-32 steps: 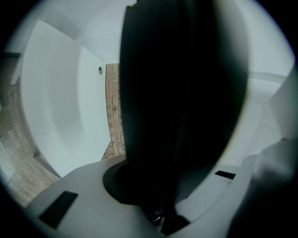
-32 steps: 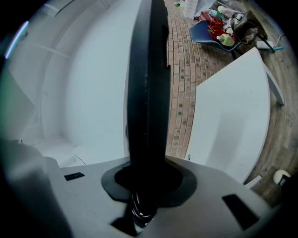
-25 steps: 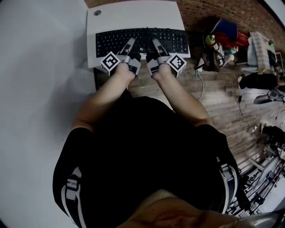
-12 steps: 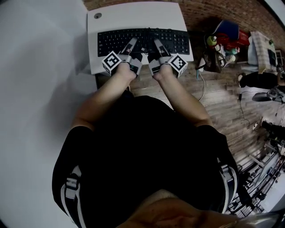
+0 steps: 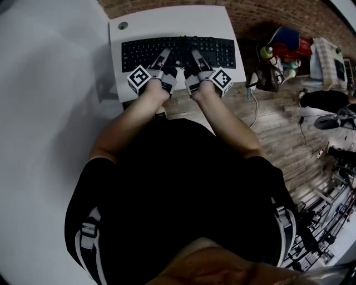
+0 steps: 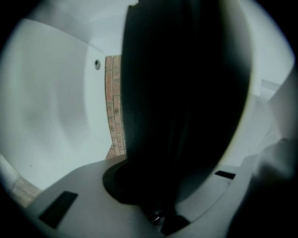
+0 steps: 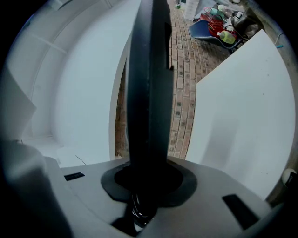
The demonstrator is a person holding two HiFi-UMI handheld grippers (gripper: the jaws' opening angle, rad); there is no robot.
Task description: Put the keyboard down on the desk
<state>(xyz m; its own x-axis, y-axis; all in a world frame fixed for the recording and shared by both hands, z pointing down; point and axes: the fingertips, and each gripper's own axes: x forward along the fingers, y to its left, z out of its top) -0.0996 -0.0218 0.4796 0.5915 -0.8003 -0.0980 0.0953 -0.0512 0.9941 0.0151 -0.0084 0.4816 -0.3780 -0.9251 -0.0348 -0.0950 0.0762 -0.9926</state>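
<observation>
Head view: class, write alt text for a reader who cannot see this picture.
Seen from above, a person grips a black keyboard by its near edge with the left gripper and the right gripper, over a small white desk. Cluttered belongings lie on the wooden floor to the right.

I saw the keyboard as matt black plastic. The desk had a smooth white top with a faint sheen. Right of the desk, the floor was grainy wooden planks, and beyond the desk was rough brick. The left gripper and right gripper had matt grey plastic shells.
</observation>
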